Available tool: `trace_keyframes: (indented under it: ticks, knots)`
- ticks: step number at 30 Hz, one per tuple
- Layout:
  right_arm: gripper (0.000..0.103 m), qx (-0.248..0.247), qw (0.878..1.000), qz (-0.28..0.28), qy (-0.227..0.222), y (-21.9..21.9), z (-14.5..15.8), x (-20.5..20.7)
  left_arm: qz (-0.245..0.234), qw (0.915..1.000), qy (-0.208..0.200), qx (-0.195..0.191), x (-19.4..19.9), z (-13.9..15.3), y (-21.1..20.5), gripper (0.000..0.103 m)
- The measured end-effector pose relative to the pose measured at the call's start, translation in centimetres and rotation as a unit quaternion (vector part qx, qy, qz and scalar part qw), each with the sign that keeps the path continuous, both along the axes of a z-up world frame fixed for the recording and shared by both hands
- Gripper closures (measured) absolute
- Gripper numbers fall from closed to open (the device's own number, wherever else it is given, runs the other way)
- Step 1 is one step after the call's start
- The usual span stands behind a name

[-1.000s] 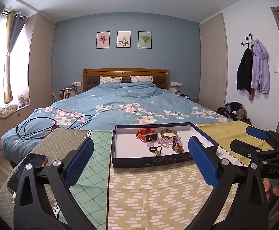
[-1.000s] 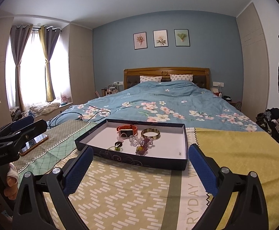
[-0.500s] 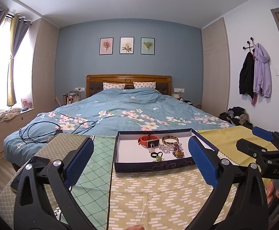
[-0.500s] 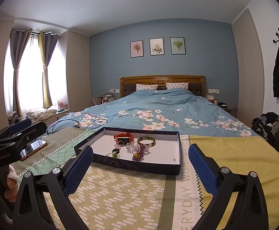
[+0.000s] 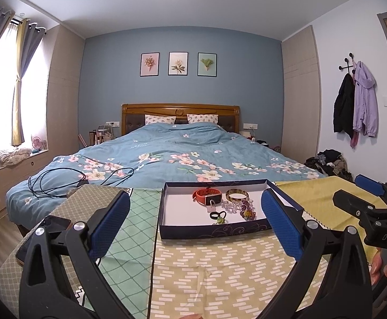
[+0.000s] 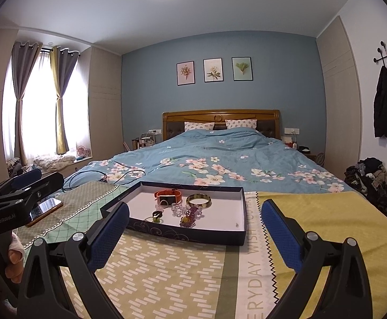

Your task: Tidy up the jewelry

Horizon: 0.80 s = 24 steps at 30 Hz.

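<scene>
Starting the sort well means one piece should be singled out before anything is closed on, since the jewelry is bunched together in the shallow navy box (image 5: 214,232), which lies on the patterned cloths (image 5: 220,271) at the foot of the bed (image 5: 182,154). The orange smartwatch (image 5: 207,196) and the gold bangle (image 5: 236,195) sit toward the box's far edge, clear enough to be taken alone. The clear bead bracelet (image 5: 230,206) and the purple beaded piece (image 5: 247,212) lie touching, so a low, narrow approach is judged necessary there to avoid dragging both. The small black ring with its green piece (image 5: 218,216) rests nearest the front wall, which is likely to obstruct a flat entry; a steeper angle is advised. A phone (image 5: 44,236) lies at the left edge of the cloths, well apart.

The left gripper (image 5: 194,228) is held spread wide, nothing between its blue pads, short of the box's front wall. The right gripper (image 6: 194,234) is likewise spread wide and empty, short of the box's near edge.
</scene>
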State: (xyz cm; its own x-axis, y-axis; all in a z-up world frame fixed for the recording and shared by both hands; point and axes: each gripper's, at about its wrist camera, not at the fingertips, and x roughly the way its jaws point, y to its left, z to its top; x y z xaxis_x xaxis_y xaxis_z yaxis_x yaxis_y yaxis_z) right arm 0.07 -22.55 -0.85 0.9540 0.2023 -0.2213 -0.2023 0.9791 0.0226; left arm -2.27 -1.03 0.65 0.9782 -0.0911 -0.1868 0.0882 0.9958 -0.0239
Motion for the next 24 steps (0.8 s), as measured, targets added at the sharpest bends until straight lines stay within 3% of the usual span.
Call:
trace_keyframes:
  ticks: [24]
  knots:
    - [0.007, 0.004, 1.0, 0.001, -0.001, -0.09, 0.17, -0.12, 0.011, 0.9999, -0.005, 0.002, 0.05, 0.08, -0.13, 0.006]
